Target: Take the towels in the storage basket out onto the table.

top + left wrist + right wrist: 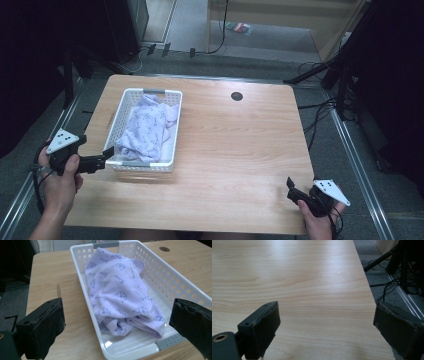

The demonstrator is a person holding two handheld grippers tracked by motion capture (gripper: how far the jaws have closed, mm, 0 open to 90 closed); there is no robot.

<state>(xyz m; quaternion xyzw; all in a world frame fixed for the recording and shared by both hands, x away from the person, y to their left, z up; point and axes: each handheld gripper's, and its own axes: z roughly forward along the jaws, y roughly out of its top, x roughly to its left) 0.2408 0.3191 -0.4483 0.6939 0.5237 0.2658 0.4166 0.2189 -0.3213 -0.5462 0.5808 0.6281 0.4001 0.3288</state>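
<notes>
A white perforated basket [121, 107] [172, 282] stands on the left half of the wooden table [240, 145]. A crumpled lilac cloth with small printed figures [148, 127] [117, 292] lies inside it. My left gripper [104, 159] [117, 327] is open at the basket's near left corner, its jaws wide on either side of the near end, holding nothing. My right gripper [290, 189] [325, 327] is open low over the table's near right corner, with bare wood between its jaws.
A round dark cable hole [237, 96] sits near the table's far edge. The table's right edge [368, 285] runs close by my right gripper, with cables and black stands [345, 75] on the floor beyond. Bare wood stretches between basket and right gripper.
</notes>
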